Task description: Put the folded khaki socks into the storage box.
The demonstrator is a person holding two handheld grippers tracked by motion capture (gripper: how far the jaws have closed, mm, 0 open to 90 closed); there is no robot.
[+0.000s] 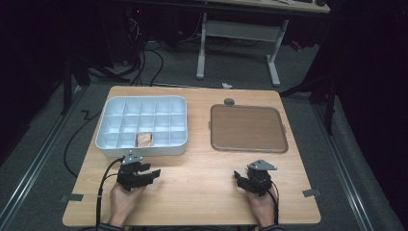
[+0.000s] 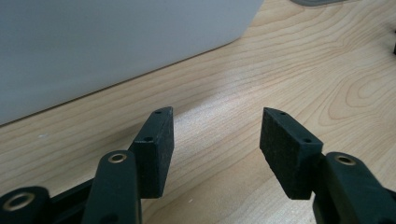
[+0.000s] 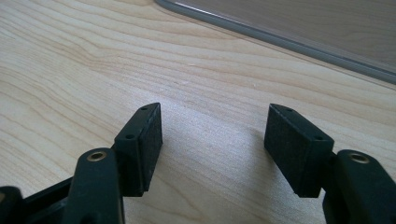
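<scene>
Both black grippers, left (image 1: 153, 173) and right (image 1: 237, 176), are resting on the pale wooden tabletop (image 1: 192, 183), fingers (image 2: 156, 144) spread and pinching nothing.

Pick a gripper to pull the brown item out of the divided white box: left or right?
Left. The left gripper sits open just in front of the white box, near the brown item in its front row. The right gripper, also open, sits by the brown tray.
</scene>
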